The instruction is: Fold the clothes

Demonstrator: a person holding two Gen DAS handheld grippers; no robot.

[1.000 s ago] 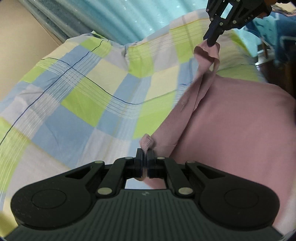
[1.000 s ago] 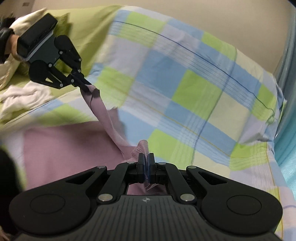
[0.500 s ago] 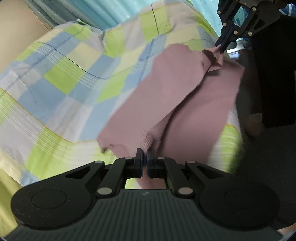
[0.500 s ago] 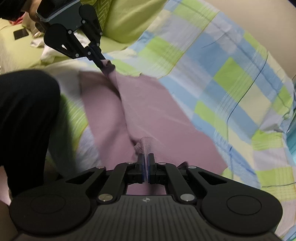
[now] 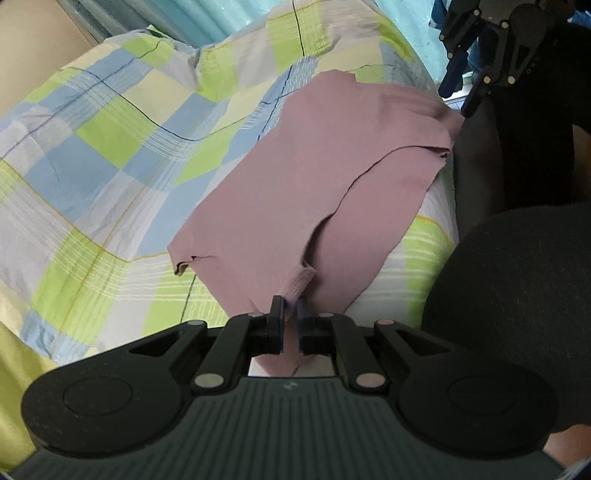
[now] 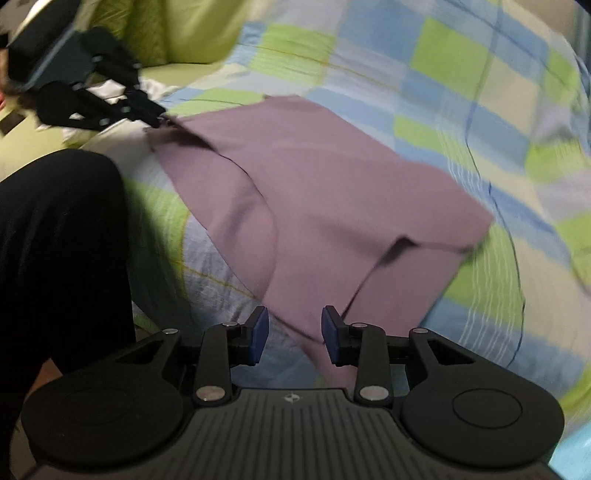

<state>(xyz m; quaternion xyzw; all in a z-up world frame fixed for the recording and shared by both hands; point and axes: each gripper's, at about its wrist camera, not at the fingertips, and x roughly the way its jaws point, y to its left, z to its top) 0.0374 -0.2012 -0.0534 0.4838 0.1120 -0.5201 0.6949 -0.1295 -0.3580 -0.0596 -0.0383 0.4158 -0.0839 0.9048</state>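
- While my left tongs (image 5: 291,308) stay out of motion blur, I see them pressed together on a ribbed corner of the pink garment (image 5: 314,177), which runs up from them toward 12 o'clock in the left wrist view.
- My right tongs (image 6: 294,328) stand spread, blue pads (image 6: 260,330) apart, nothing between them but the garment's near edge lying below on the bed.
- From the right wrist view my left tongs (image 6: 157,117) show at 10 o'clock, tips touching the far corner of the garment (image 6: 325,199).
- From the left wrist view my right tongs (image 5: 460,94) hang at 1 o'clock, just beside the garment's far corner and apart from it.
- The garment lies mostly flat on the checked bedsheet (image 5: 110,147), one layer folded over another, a curved edge running across it.
- Toward 9 o'clock in the right wrist view sits a dark trouser leg (image 6: 62,229); in the left wrist view it fills 3 o'clock.
- Beyond the bed at 12 o'clock, left wrist view, hangs a blue curtain (image 5: 192,18).
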